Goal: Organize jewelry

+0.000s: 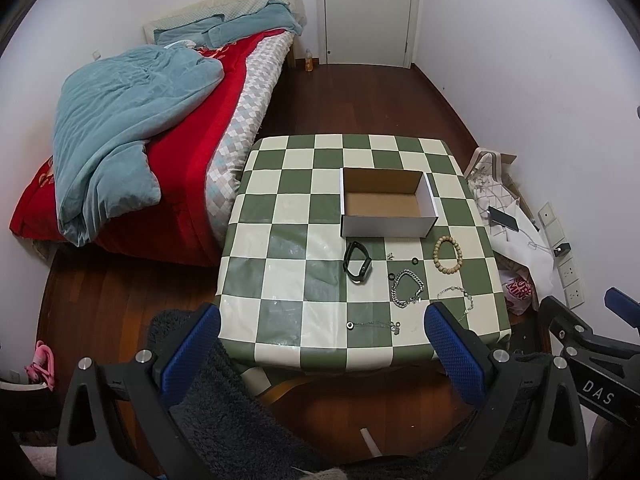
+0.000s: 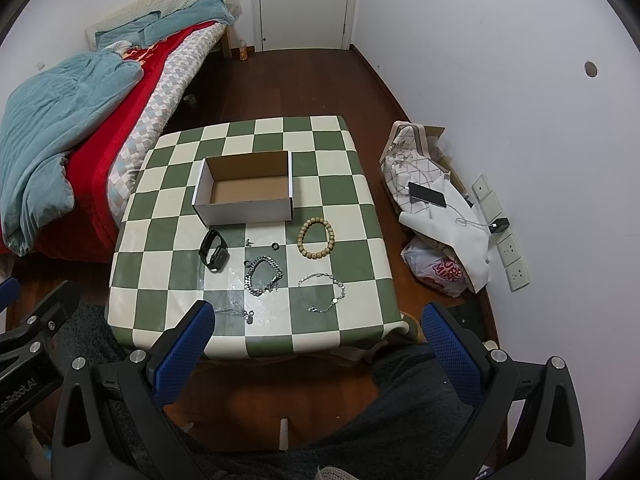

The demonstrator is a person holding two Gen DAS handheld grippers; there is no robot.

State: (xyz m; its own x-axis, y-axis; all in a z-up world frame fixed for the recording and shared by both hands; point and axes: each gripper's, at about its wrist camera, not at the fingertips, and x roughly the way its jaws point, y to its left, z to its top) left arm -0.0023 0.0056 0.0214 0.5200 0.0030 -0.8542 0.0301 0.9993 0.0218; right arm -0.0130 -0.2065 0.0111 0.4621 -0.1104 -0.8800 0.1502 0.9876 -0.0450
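An empty white cardboard box [image 1: 387, 220] [image 2: 244, 210] sits on the green-and-cream checked table [image 1: 280, 240] [image 2: 160, 216]. In front of it lie a black watch [image 1: 357, 263] [image 2: 214, 251], a wooden bead bracelet [image 1: 447, 253] [image 2: 316, 237], a thick silver chain bracelet [image 1: 407, 289] [image 2: 262, 275], a thin silver disc chain [image 1: 460, 300] [image 2: 324, 292], a thin necklace [image 1: 374, 325] [image 2: 236, 313], a small black ring [image 1: 415, 260] [image 2: 275, 245] and a tiny earring [image 1: 390, 256] [image 2: 249, 242]. My left gripper [image 1: 322, 322] and right gripper [image 2: 318, 320] hang open above the table's near edge, holding nothing.
A bed [image 1: 168, 120] with blue and red bedding stands left of the table. Right of the table on the floor are a pile of cloth and bags [image 2: 432, 208], a phone [image 2: 427, 195] on a charger cable, and wall sockets [image 2: 512, 256]. A closed door [image 1: 368, 12] is at the back.
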